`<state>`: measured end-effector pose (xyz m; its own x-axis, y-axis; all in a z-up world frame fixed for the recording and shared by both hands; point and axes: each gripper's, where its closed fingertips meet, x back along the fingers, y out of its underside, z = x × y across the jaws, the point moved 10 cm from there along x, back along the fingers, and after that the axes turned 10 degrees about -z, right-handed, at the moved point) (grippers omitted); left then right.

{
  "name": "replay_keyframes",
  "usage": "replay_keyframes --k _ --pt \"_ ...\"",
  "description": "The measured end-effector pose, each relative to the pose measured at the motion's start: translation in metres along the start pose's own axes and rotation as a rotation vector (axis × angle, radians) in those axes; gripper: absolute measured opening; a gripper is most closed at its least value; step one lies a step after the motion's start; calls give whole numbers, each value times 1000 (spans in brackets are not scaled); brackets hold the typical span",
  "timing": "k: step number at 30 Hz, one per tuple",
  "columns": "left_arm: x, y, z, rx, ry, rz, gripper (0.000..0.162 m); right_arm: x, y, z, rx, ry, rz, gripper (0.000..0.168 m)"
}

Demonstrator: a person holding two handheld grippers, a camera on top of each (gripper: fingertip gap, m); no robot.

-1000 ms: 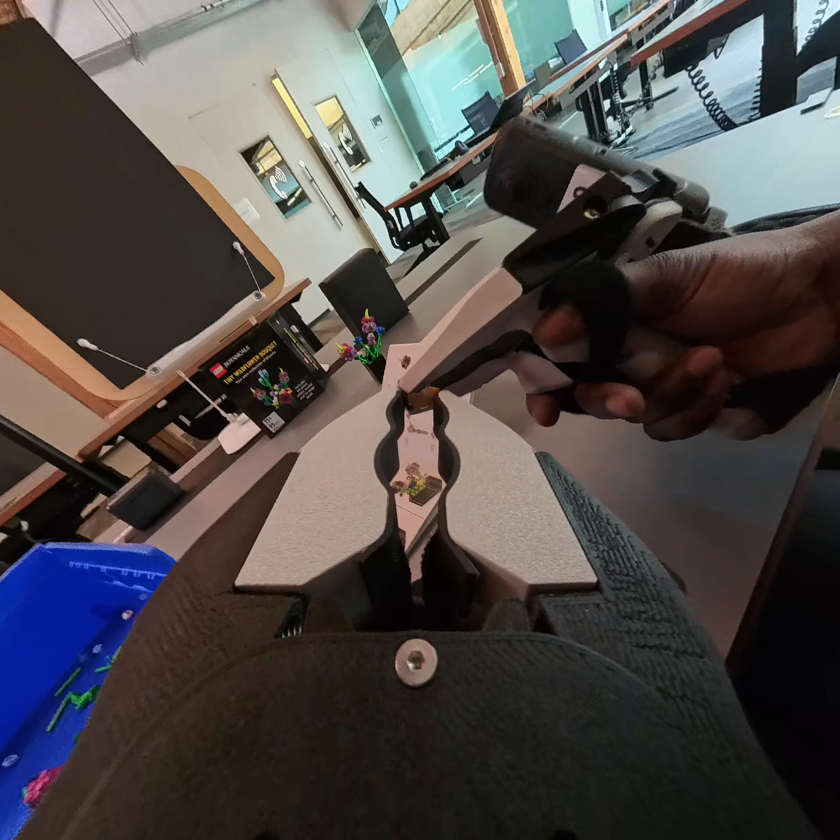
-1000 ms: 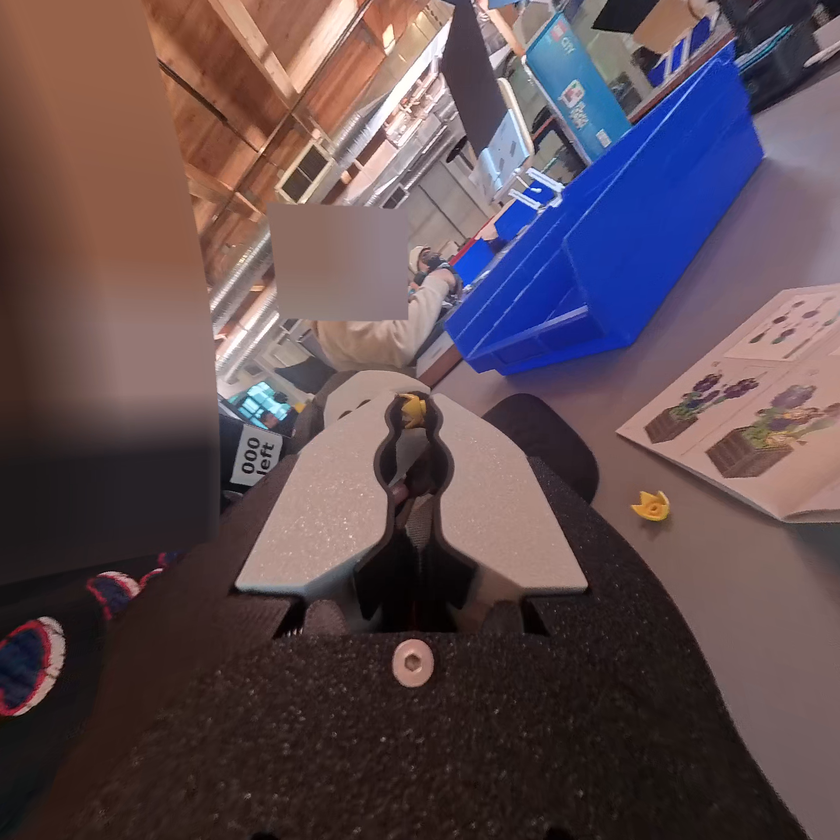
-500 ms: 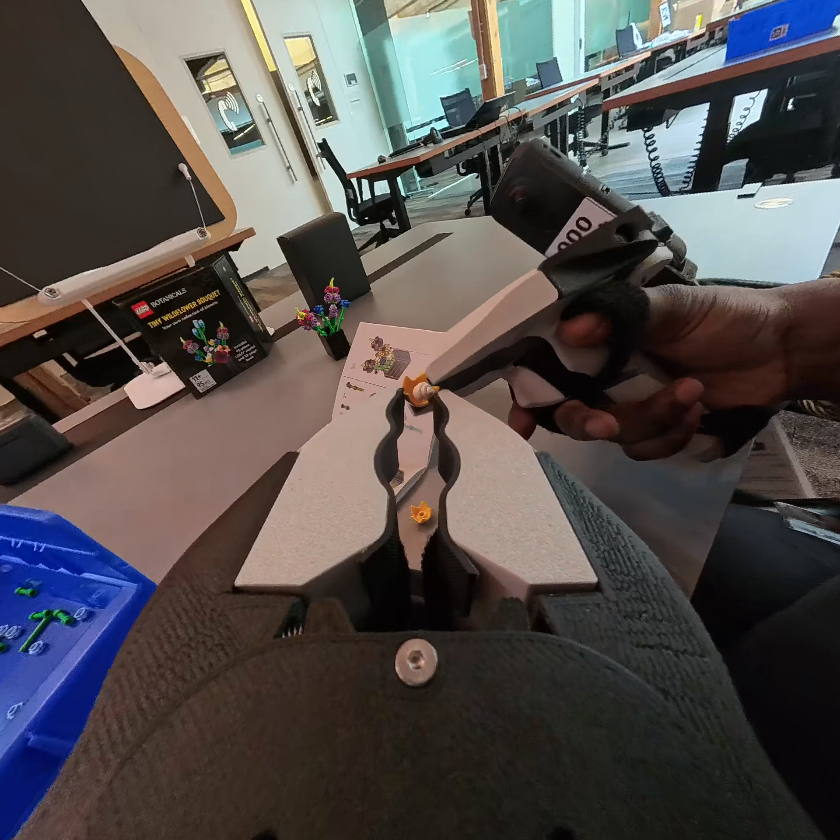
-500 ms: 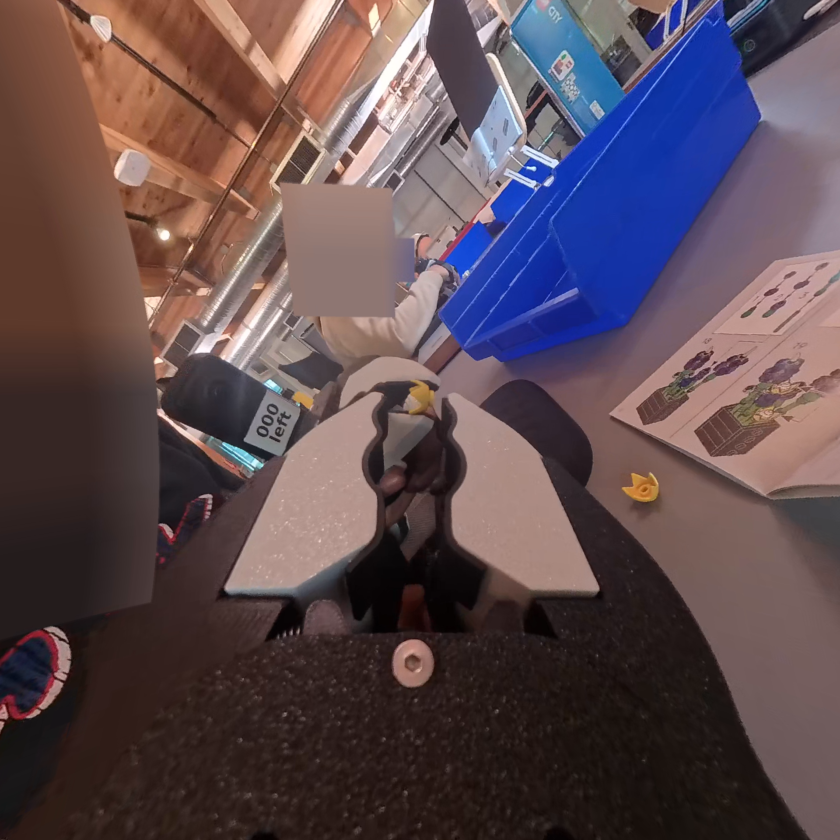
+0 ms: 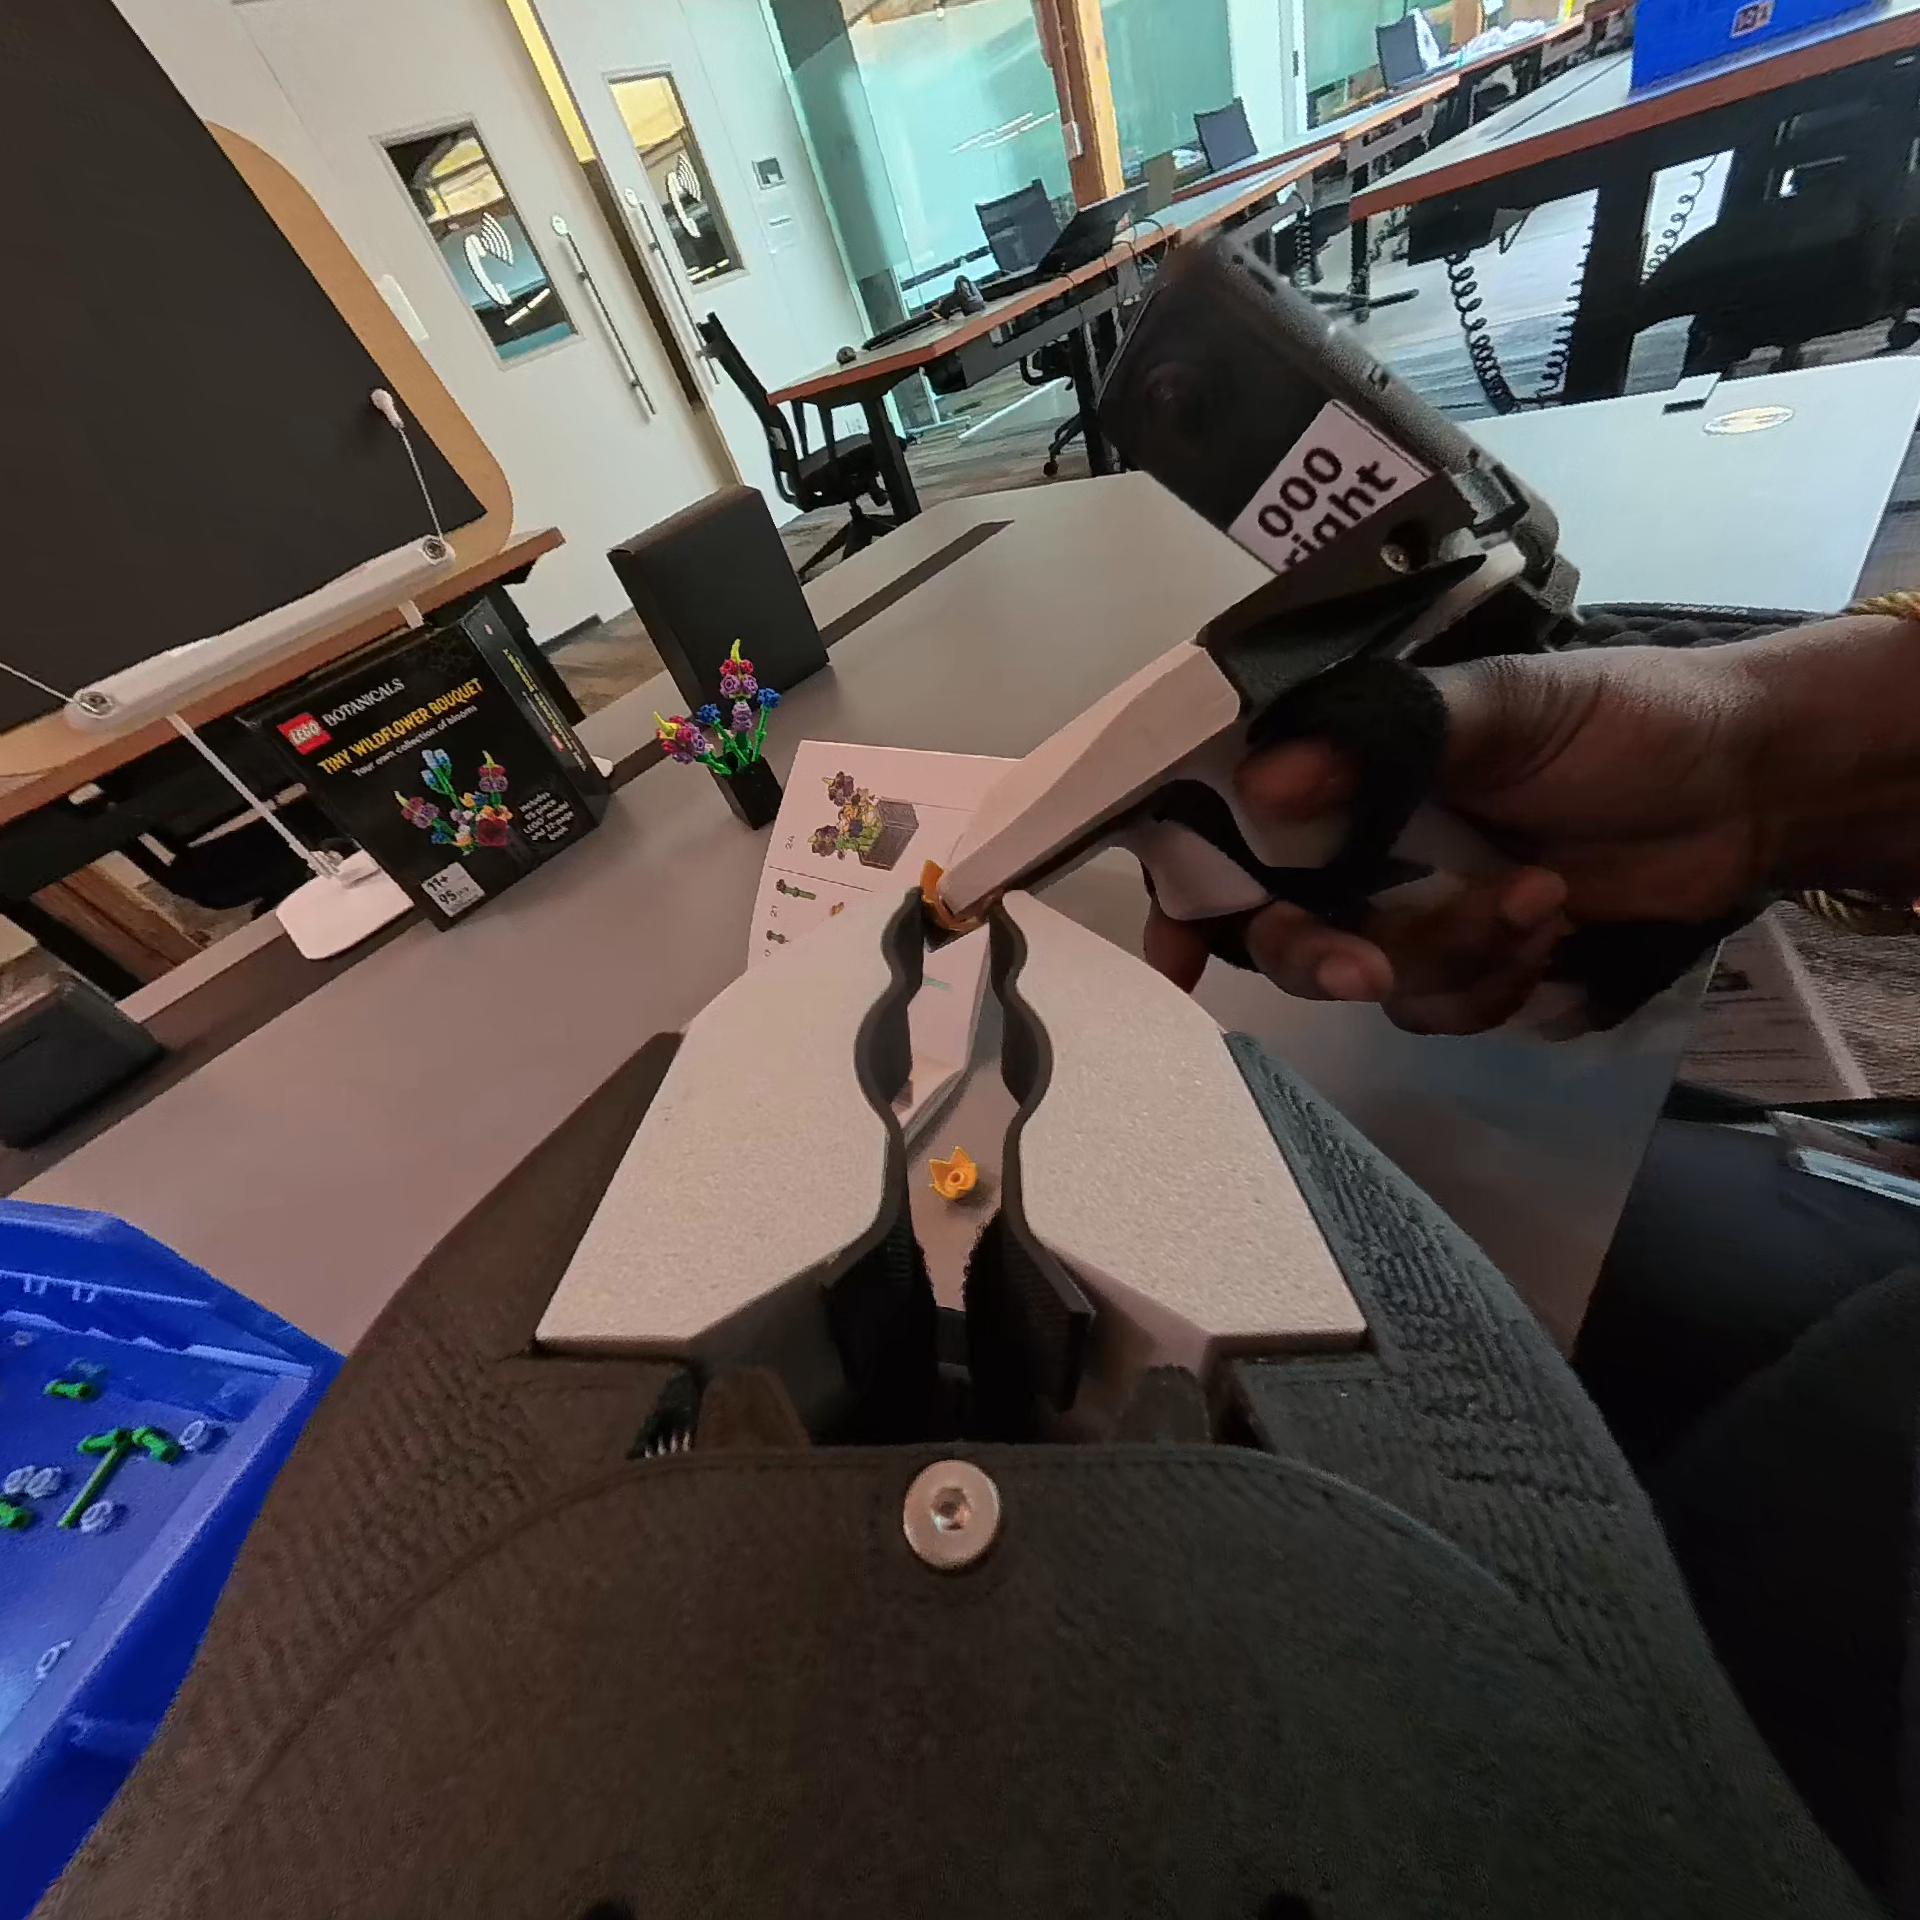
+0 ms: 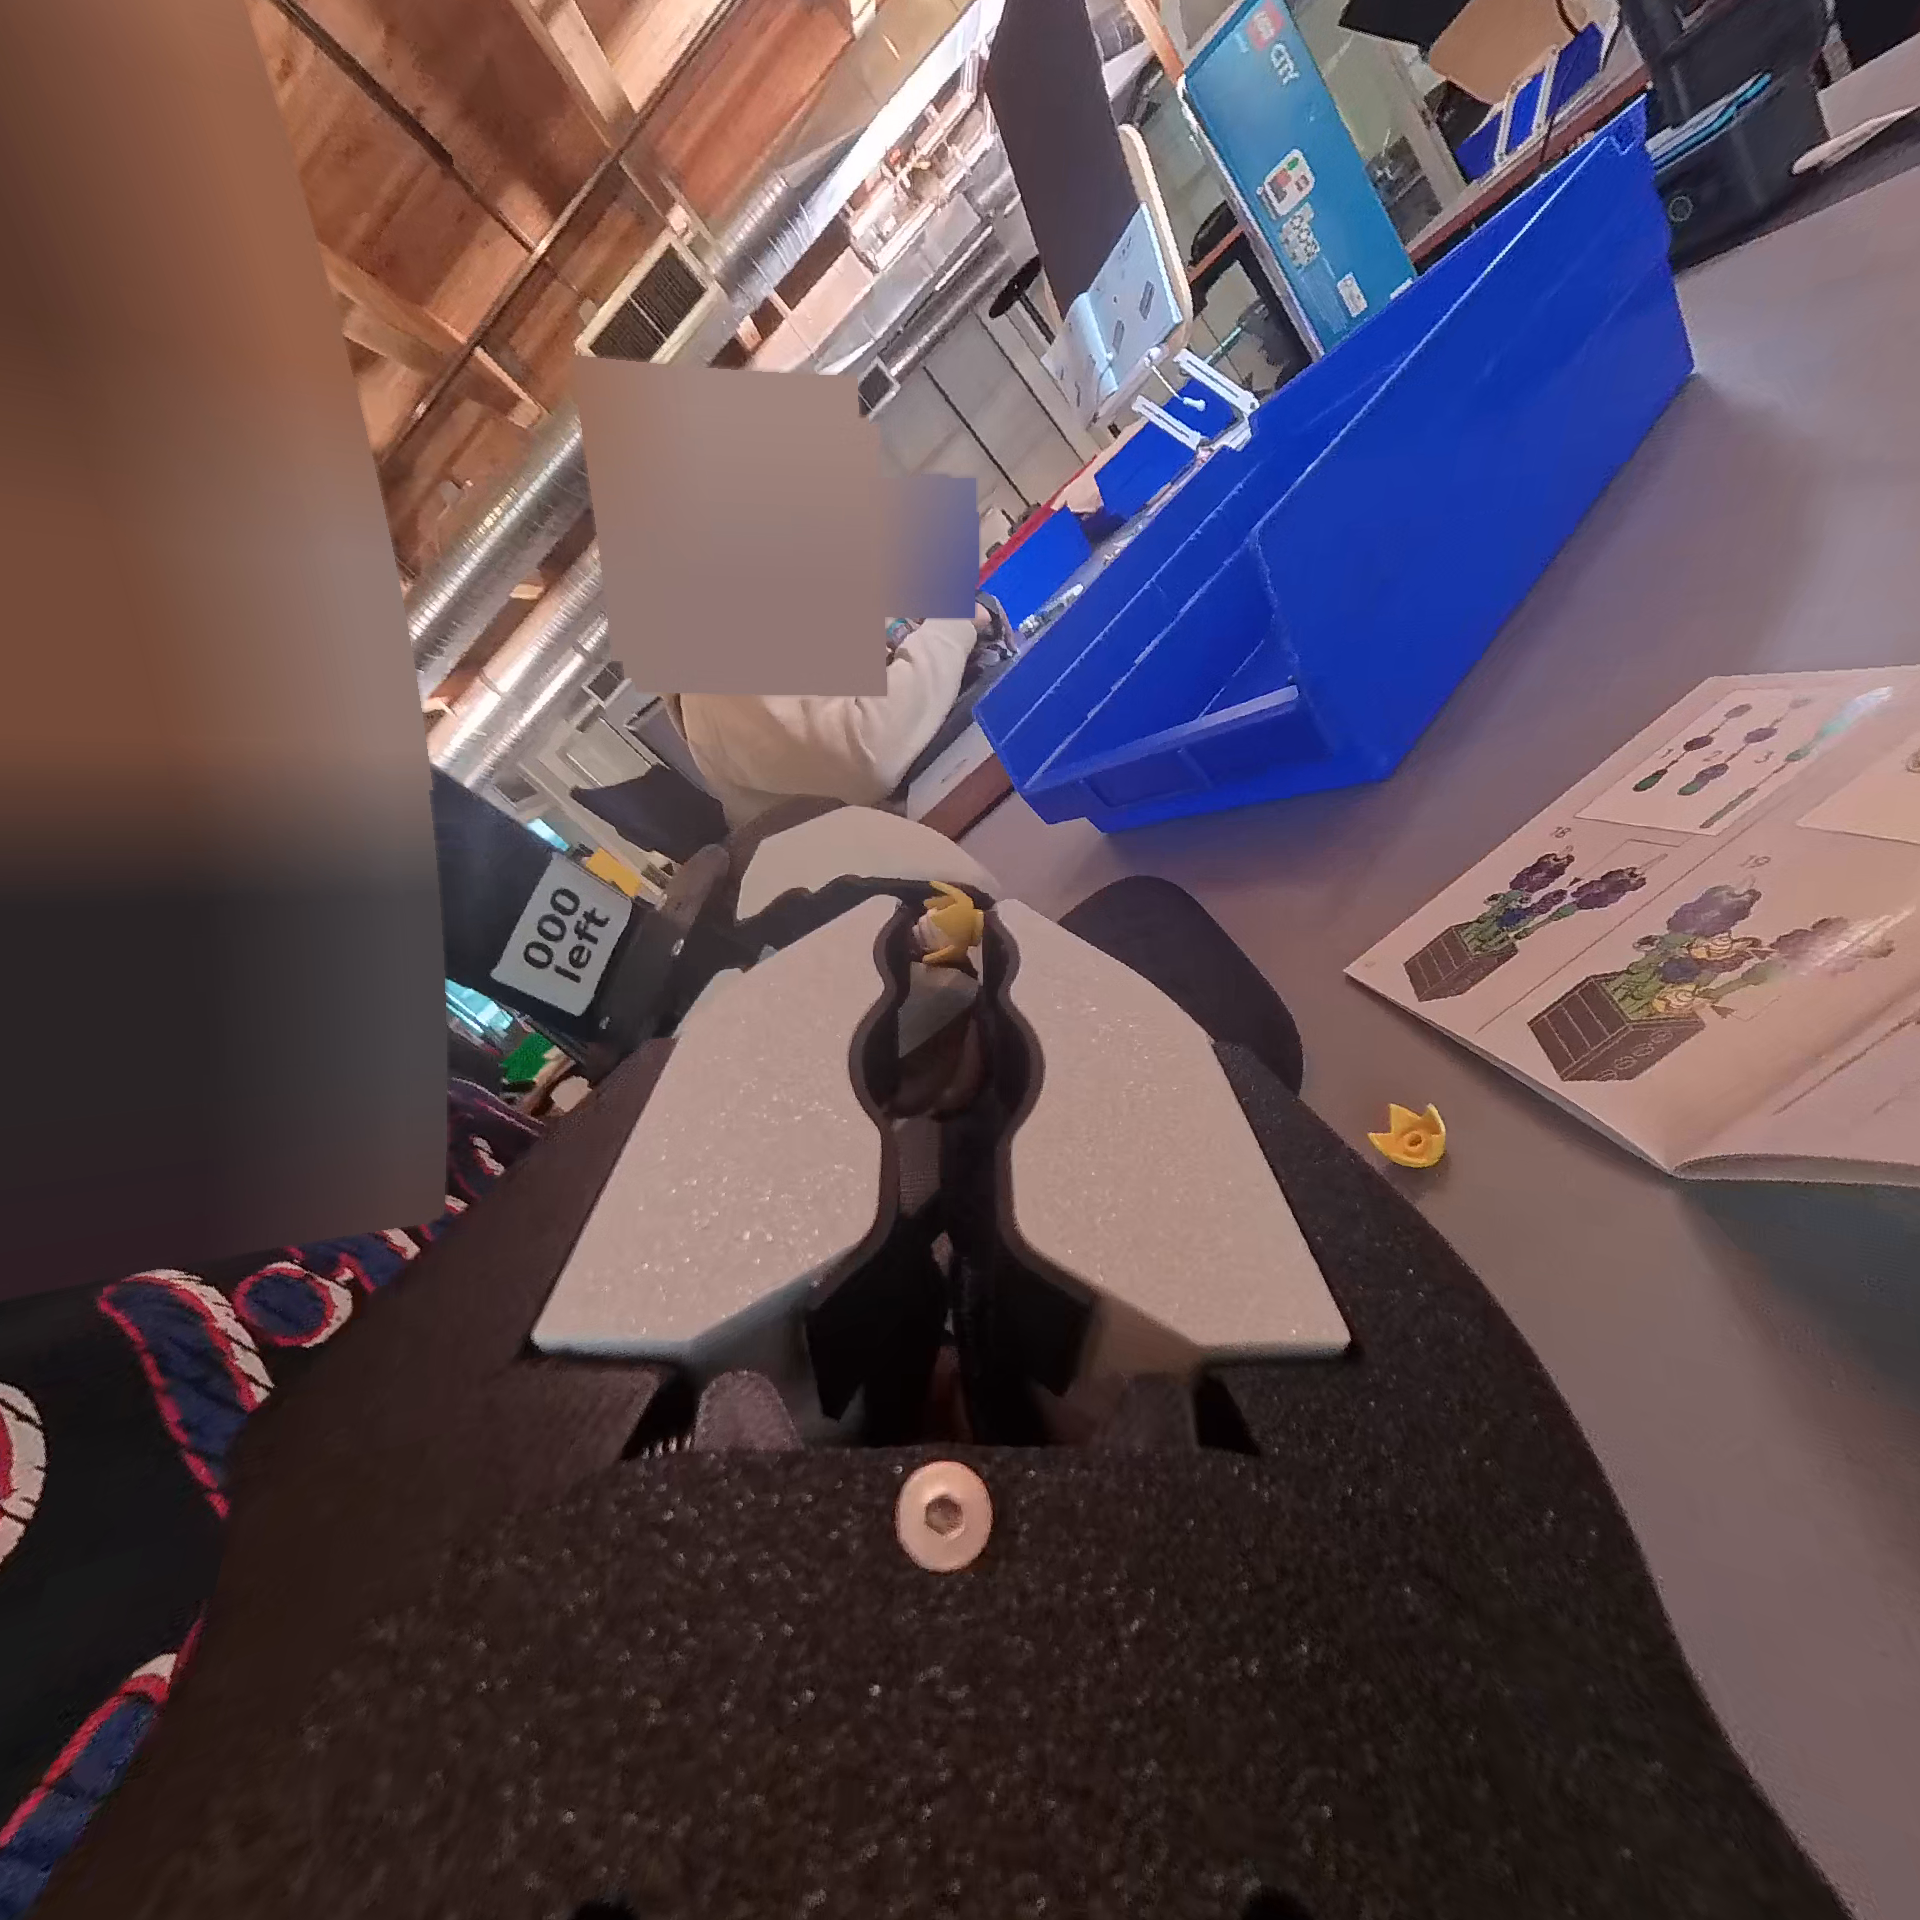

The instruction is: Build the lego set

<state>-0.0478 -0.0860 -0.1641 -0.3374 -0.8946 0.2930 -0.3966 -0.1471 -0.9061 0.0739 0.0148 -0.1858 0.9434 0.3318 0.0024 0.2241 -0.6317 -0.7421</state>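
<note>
In the left wrist view my left gripper [image 5: 951, 914] has its jaws a narrow gap apart around a small yellow flower piece [image 5: 935, 896]. My right gripper [image 5: 951, 891], held by a hand [image 5: 1558, 831], comes in from the right, shut, with its tip on the same piece. In the right wrist view my right gripper [image 6: 948, 923] is shut on the yellow flower piece [image 6: 954, 914], which has a pale part under it. The left gripper's tips [image 6: 894, 883] touch it from behind. A second yellow flower piece [image 5: 951, 1174] [image 6: 1408, 1135] lies loose on the grey table [image 5: 416, 1039].
An open instruction booklet [image 5: 862, 821] [image 6: 1662, 935] lies past the grippers. A blue parts bin [image 5: 125, 1507] [image 6: 1403, 623] sits at the left. A black set box [image 5: 436, 779], a built flower bouquet [image 5: 727, 727] and a black block [image 5: 717, 592] stand farther back. A person [image 6: 810, 738] sits beyond.
Both grippers stayed tip to tip on the yellow flower piece. The left gripper tilted down and levelled, so the table, booklet and loose flower piece came into its view.
</note>
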Motion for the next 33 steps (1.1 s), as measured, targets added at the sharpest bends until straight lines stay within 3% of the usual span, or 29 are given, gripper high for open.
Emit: replay_keyframes --k 9,14,24,33 --pt "2 0 5 -126 -115 53 12 -4 5 2 -142 -116 112 13" --pt "3 -2 10 -180 -176 55 12 -5 7 0 -112 -104 150 12" --pt "8 -4 10 -89 -138 86 11 -5 7 -9 72 -38 144 11" --pt "11 3 1 30 12 168 20 -4 8 -4 -55 -80 123 11"
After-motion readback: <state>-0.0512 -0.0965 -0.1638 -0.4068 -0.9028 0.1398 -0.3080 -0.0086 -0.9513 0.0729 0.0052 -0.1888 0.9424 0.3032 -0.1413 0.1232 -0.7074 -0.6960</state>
